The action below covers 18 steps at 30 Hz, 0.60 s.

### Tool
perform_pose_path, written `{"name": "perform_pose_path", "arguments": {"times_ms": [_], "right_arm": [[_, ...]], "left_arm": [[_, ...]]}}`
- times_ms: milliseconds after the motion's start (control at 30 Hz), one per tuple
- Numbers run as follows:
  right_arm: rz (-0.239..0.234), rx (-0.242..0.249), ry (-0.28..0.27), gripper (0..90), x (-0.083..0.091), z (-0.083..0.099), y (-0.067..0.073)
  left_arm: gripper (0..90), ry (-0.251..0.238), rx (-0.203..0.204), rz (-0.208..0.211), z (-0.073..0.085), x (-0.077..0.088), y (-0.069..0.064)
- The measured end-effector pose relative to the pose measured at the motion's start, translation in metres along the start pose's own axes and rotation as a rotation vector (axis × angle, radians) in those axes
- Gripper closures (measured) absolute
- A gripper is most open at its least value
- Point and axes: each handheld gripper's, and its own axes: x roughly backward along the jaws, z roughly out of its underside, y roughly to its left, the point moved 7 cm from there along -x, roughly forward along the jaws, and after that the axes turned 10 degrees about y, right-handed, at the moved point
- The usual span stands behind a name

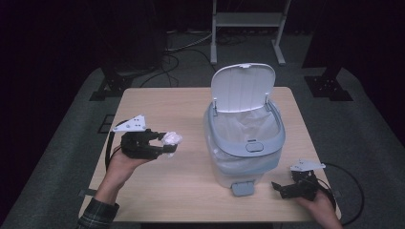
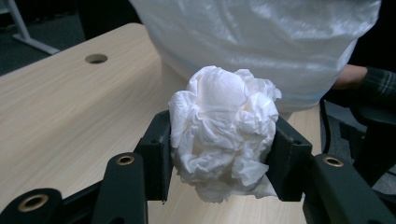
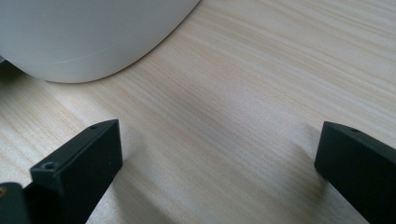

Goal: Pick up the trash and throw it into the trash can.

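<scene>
A crumpled white tissue ball point(image 2: 223, 130) is clamped between the jaws of my left gripper point(image 2: 222, 154). In the high view that gripper point(image 1: 168, 144) is held above the table's left half, with the tissue ball point(image 1: 171, 139) at its tip, left of the bin. The white pedal bin point(image 1: 246, 143) stands mid-table with its lid point(image 1: 242, 87) swung up and a clear bag lining it. My right gripper point(image 1: 278, 188) rests low on the table at the front right, jaws wide apart with nothing between them; its fingers point(image 3: 79, 163) frame bare wood beside the bin's base point(image 3: 88, 37).
The wooden table point(image 1: 157, 186) has a cable hole point(image 2: 96, 58) near its far edge. The bin's grey pedal point(image 1: 243, 188) sticks out toward the front edge. A white metal stand point(image 1: 248, 21) rises behind the table. A plaid-sleeved arm point(image 2: 369, 84) shows past the bin.
</scene>
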Motion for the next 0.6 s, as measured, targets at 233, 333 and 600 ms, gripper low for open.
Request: {"name": "perform_pose_path", "arguments": {"times_ms": [233, 333, 600], "right_arm": [[0.0, 0.0, 0.0, 0.0, 0.0, 0.0, 0.0], [0.0, 0.0, 0.0, 0.0, 0.0, 0.0, 0.0], [0.0, 0.0, 0.0, 0.0, 0.0, 0.0, 0.0]], "left_arm": [[49.3, -0.023, -0.024, 0.029, -0.024, 0.002, -0.009], [49.4, -0.029, -0.038, 0.042, -0.034, 0.002, -0.014], [49.5, -0.04, -0.074, 0.077, -0.059, 0.006, -0.024]]}}
